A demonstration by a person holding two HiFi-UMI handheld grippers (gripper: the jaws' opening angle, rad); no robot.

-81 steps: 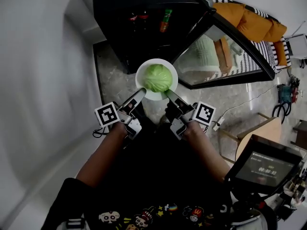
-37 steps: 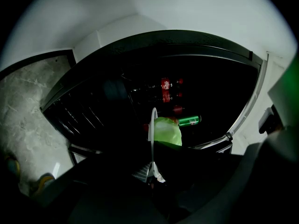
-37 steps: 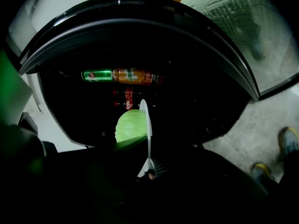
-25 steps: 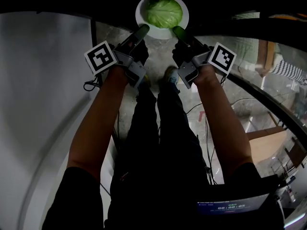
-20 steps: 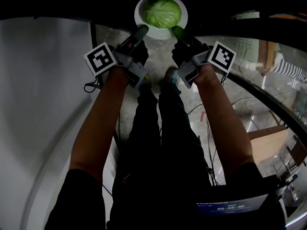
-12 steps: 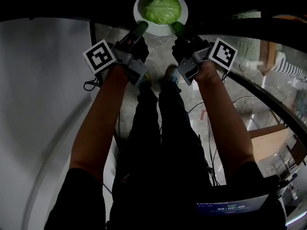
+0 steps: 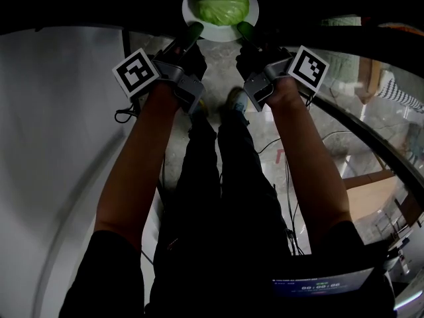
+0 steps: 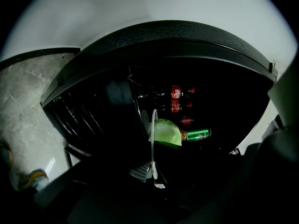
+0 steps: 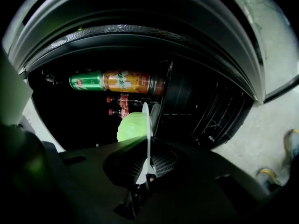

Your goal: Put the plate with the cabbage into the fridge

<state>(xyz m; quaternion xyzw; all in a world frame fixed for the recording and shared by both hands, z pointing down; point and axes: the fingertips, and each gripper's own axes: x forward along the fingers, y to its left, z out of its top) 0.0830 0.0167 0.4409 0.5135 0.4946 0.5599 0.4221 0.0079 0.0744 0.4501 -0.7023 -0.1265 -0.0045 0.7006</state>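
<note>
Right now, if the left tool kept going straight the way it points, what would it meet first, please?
The left tool grips the plate holding the cabbage; beyond lies the open fridge, probably its green bottle first, though depth is unclear.

Home-like room, fridge (image 8: 187, 43) stocked with soda bottles (image 8: 176, 92), marble floor (image 8: 28, 97)

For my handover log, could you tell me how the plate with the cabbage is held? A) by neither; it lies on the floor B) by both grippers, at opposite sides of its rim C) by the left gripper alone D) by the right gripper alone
B: the left gripper and right gripper each clamp the rim of the plate, seen edge-on between the jaws in both gripper views.
</note>
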